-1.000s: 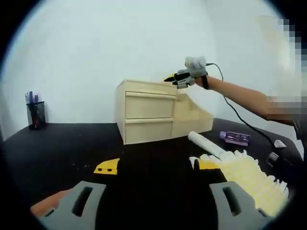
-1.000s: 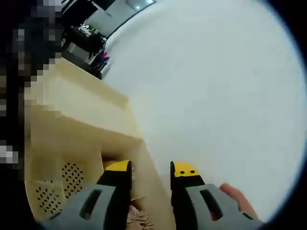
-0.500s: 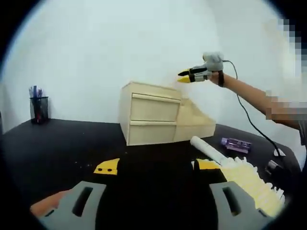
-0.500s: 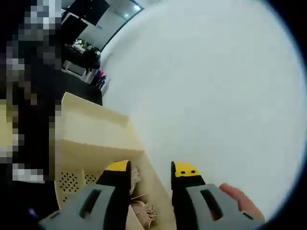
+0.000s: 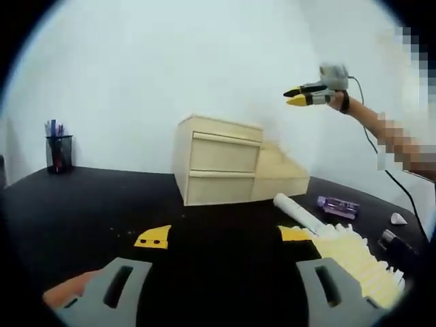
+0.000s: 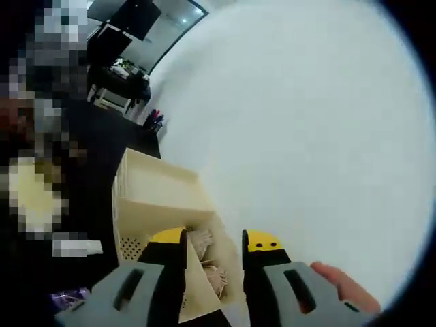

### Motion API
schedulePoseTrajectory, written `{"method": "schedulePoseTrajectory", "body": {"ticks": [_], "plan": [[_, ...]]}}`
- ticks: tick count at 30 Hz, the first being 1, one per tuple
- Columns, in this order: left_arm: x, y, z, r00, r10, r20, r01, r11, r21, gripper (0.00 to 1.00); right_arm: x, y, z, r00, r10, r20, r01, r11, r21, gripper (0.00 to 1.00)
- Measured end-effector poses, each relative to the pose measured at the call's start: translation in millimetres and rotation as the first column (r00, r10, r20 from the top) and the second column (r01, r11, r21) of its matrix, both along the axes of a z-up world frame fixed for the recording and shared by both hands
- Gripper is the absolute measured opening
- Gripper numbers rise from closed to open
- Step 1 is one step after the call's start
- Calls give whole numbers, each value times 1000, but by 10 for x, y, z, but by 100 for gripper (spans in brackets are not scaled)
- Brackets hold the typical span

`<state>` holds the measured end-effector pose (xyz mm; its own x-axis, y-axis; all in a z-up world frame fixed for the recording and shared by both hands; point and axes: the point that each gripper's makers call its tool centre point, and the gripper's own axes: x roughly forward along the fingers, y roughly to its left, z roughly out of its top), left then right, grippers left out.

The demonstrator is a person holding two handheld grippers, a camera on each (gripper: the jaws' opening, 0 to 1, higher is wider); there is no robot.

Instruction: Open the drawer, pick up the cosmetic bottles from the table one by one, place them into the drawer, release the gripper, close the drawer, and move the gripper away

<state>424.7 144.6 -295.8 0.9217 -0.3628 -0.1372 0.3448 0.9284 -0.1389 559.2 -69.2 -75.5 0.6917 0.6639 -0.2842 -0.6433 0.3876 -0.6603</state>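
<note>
One wooden chest (image 5: 221,160) with two drawers; one purple cosmetic bottle (image 5: 337,206) at 3 o'clock on the bench (image 5: 75,204). Left hand-held gripper (image 5: 220,236) spread; right hand-held gripper (image 6: 212,246) slightly parted, both empty.

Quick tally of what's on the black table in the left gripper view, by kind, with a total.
Pale wooden drawer unit: 1
Black mesh pen cup: 1
Clear purple cosmetic bottle: 1
White and yellow pleated duster: 1
Small white cone-shaped piece: 1
Dark object at the right edge, too blurred to name: 1
Total: 6
</note>
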Motion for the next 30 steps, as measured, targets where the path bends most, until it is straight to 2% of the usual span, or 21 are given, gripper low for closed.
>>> {"method": "schedulePoseTrajectory", "body": {"ticks": [1,2,3,7,11,13,17,21,24,25,27,30], "plan": [[0,2,0,1000,2,0,-2,1000,-1,53,-70,6,6,1000,6,20,-6,1000,-11,28],[-1,2,2,1000,2,0,-2,1000,-2,53,51,21,27,999,16,46,-15,999,-31,27],[-6,-3,4,1000,0,1,0,1000,-3,53,65,29,35,999,16,51,-15,1000,-25,27],[-20,-12,16,1000,-4,4,4,1000,-10,53,-267,25,73,998,38,49,-38,999,-1,27],[-31,-11,41,1000,-11,12,11,1000,-24,52,-417,-2,115,998,41,44,-41,999,7,27],[-33,-5,54,1000,-12,15,12,999,-30,52,-414,-21,140,999,38,38,-39,999,10,27],[-47,4,103,999,-17,35,18,999,-48,52,-701,-24,-14,1000,24,20,-25,1000,15,27],[-45,6,126,999,-19,46,22,998,-58,52,-849,-4,-109,1000,-6,-14,6,999,37,27],[-55,-20,131,998,-27,51,29,998,-48,52,-975,27,-200,1000,-10,-25,11,999,35,27],[-52,-32,129,998,-28,51,30,999,-43,52,-1052,52,-219,999,-2,-33,4,999,54,27],[-40,-19,112,999,-4,37,5,1000,-20,54,-1152,76,-251,999,1,-52,3,997,71,27],[-71,71,225,996,76,53,-72,995,-61,59,-1289,114,-261,998,12,-67,-6,996,90,27]]}}
